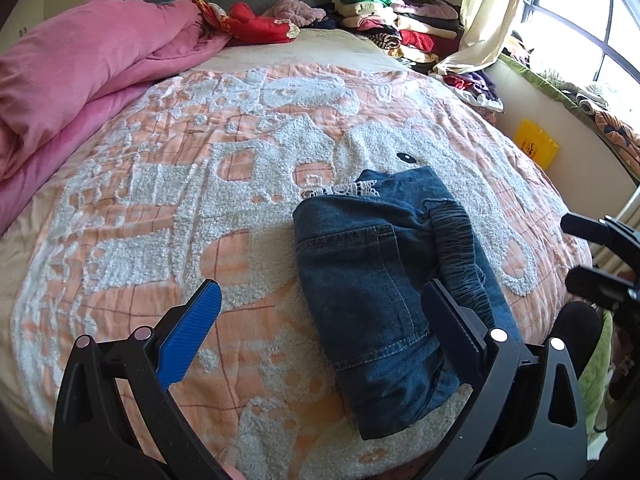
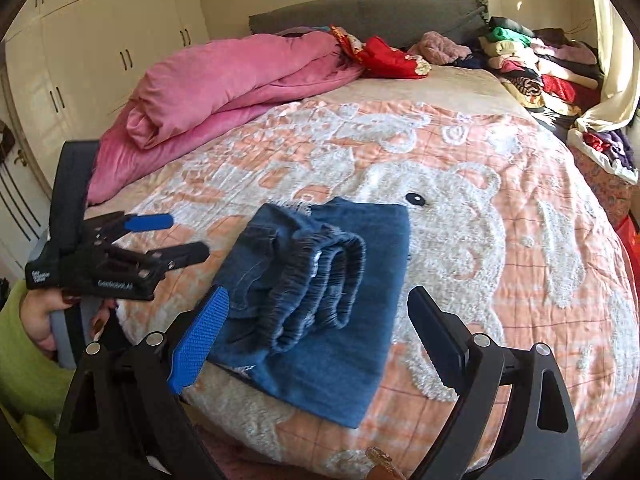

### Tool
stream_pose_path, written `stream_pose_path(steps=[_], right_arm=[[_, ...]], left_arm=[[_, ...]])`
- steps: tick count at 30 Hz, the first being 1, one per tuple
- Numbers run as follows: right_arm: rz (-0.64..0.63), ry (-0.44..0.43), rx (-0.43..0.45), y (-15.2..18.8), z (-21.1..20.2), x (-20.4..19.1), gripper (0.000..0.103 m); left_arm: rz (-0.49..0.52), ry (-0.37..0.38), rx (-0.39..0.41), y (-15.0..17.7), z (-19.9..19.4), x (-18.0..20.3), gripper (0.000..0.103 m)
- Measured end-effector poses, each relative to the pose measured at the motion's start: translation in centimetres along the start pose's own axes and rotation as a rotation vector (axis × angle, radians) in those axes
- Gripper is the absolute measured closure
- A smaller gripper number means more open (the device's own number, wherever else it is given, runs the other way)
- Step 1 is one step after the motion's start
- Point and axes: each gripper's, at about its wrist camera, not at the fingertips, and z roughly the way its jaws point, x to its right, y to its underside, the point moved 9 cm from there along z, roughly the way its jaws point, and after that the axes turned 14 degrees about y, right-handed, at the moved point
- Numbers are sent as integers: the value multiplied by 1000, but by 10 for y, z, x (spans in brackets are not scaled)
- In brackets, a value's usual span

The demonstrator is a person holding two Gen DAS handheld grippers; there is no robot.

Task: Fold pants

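Observation:
The blue denim pants (image 1: 376, 280) lie folded in a compact stack on the peach and white bear blanket (image 1: 160, 208) near the bed's front edge. They also show in the right wrist view (image 2: 320, 300), elastic waistband on top. My left gripper (image 1: 324, 292) is open and empty, raised just above and in front of the pants; it also shows in the right wrist view (image 2: 188, 236) to the left of them. My right gripper (image 2: 316, 300) is open and empty, raised over the pants' near edge; its fingertips (image 1: 576, 224) show at the right edge of the left wrist view.
A pink duvet (image 2: 224, 92) is bunched at the far left of the bed. Stacks of folded clothes (image 2: 532, 64) sit at the far right by the grey headboard (image 2: 368, 12). Wardrobes (image 2: 100, 48) stand at left, a window (image 1: 580, 32) at right.

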Motion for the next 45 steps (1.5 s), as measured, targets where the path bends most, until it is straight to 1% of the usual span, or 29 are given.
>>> stream_pose_path(steps=[6, 10, 16, 17, 22, 25, 29, 35, 38, 42, 45], right_arm=[[18, 33, -20, 0, 12, 13, 13], [41, 56, -60, 5, 26, 23, 13], [90, 59, -125, 16, 50, 37, 13], [98, 55, -137, 18, 54, 39, 13], [146, 20, -182, 24, 70, 45, 31], [172, -19, -204, 24, 78, 43, 37], [168, -45, -228, 24, 91, 37, 42], [197, -93, -303, 37, 114, 34, 42], [215, -115, -302, 38, 115, 35, 42], [199, -125, -295, 36, 115, 34, 42], [189, -131, -292, 34, 117, 34, 42]], left_arm=[[-30, 3, -19, 9, 8, -5, 9], [-64, 28, -34, 15, 16, -5, 9], [-86, 54, -61, 22, 31, -2, 9], [-92, 55, -60, 23, 34, -3, 9], [-139, 66, -62, 24, 44, -10, 9], [-168, 86, -59, 24, 49, -13, 9], [-194, 116, -58, 24, 56, -14, 9], [-186, 133, -56, 23, 65, -11, 9], [-176, 146, -59, 22, 70, -7, 9], [-166, 164, -63, 19, 75, -1, 10], [-154, 172, -66, 17, 78, 4, 15]])
